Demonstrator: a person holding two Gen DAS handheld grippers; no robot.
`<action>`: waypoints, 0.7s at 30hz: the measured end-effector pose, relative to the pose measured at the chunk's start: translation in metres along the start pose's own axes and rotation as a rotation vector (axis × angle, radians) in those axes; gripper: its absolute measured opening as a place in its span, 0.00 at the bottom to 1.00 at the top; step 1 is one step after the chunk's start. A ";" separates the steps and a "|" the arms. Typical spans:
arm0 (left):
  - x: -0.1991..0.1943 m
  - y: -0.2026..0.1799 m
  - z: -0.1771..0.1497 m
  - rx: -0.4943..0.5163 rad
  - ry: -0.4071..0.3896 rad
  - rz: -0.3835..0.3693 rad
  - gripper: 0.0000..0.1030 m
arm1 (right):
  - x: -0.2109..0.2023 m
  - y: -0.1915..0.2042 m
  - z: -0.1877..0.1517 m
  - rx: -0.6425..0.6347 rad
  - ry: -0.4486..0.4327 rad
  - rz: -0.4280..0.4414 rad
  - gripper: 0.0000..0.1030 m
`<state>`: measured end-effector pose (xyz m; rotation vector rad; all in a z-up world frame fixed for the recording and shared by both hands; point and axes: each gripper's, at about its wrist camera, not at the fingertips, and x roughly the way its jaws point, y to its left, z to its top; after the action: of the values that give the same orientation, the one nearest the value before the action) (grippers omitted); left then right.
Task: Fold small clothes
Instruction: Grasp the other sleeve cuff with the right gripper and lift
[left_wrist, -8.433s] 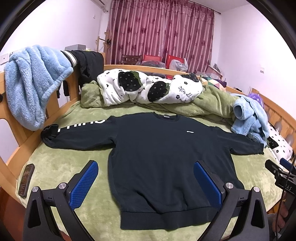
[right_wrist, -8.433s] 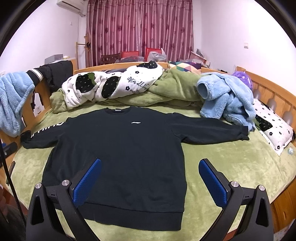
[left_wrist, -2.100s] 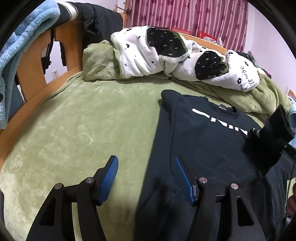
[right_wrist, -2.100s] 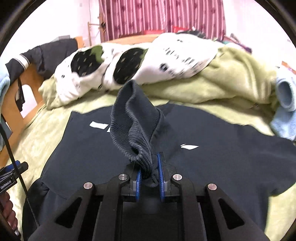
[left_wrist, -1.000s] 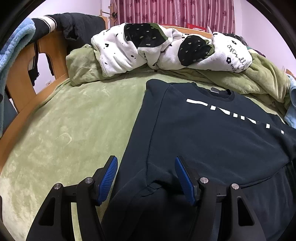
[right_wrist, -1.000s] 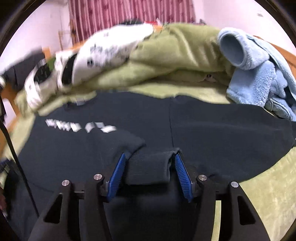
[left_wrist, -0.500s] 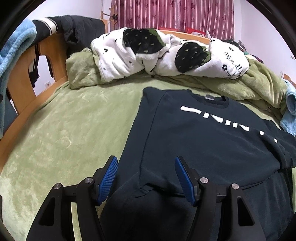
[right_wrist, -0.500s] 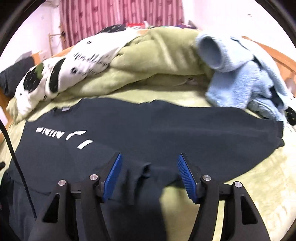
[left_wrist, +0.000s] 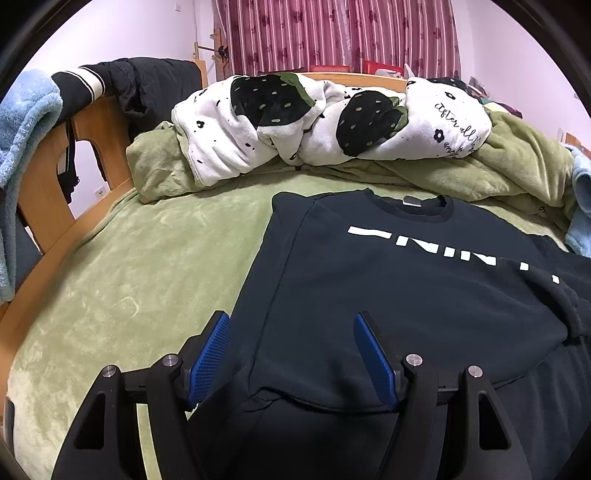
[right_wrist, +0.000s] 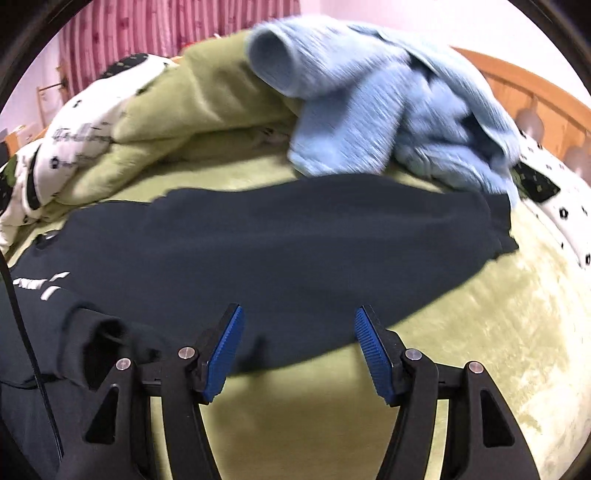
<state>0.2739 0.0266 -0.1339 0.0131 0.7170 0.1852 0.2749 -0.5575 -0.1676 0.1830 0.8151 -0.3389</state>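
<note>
A dark navy sweatshirt (left_wrist: 406, 288) lies flat on the green bed. Its left sleeve is folded across the chest, white lettering (left_wrist: 443, 251) up, cuff (left_wrist: 569, 310) at the right. My left gripper (left_wrist: 291, 354) is open and empty, just above the folded sleeve's near edge. In the right wrist view the other sleeve (right_wrist: 314, 251) stretches right, its cuff (right_wrist: 498, 229) near a blue fleece. My right gripper (right_wrist: 295, 347) is open and empty over that sleeve's lower edge, with the folded cuff (right_wrist: 99, 343) to its left.
A white strawberry-print blanket (left_wrist: 325, 122) and a green duvet (left_wrist: 517, 166) are heaped at the bed's far side. A light blue fleece (right_wrist: 388, 110) lies at the right, near a wooden rail (right_wrist: 535, 99). A wooden frame (left_wrist: 44, 184) with hanging clothes stands at the left.
My right gripper let go of the folded sleeve's cuff, opened, and swung right toward the other sleeve. My left gripper stayed open and pulled back slightly.
</note>
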 end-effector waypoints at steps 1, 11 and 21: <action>0.002 0.000 0.000 -0.002 0.003 0.001 0.66 | 0.005 -0.007 -0.002 0.013 0.010 0.003 0.60; 0.017 0.000 -0.004 0.003 0.026 0.026 0.66 | 0.042 -0.035 -0.014 0.086 0.076 0.041 0.61; 0.023 0.003 -0.011 0.007 0.050 0.029 0.66 | 0.050 -0.044 -0.003 0.138 0.042 0.004 0.11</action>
<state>0.2832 0.0335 -0.1575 0.0254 0.7672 0.2114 0.2890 -0.6085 -0.2080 0.3216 0.8327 -0.3884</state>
